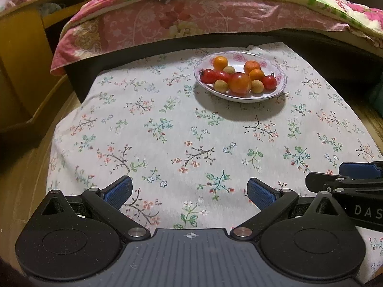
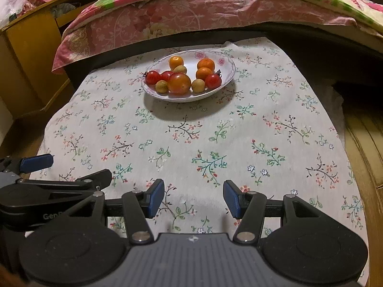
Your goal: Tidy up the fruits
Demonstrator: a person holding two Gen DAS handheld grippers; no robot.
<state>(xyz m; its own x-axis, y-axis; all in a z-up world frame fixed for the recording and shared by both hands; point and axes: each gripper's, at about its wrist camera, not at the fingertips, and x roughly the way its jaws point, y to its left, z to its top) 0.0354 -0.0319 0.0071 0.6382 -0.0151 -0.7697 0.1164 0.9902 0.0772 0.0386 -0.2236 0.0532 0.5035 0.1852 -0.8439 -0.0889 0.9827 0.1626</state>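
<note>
A white plate with a pink flower rim stands at the far side of the table. It holds several fruits: small oranges, red cherry tomatoes, a big orange-red tomato and tan longans. My left gripper is open and empty near the table's front edge. My right gripper is open and empty beside it. Each gripper shows at the edge of the other's view.
A floral tablecloth covers the table. A bed with a pink floral quilt lies behind it. A yellow wooden cabinet stands at the far left.
</note>
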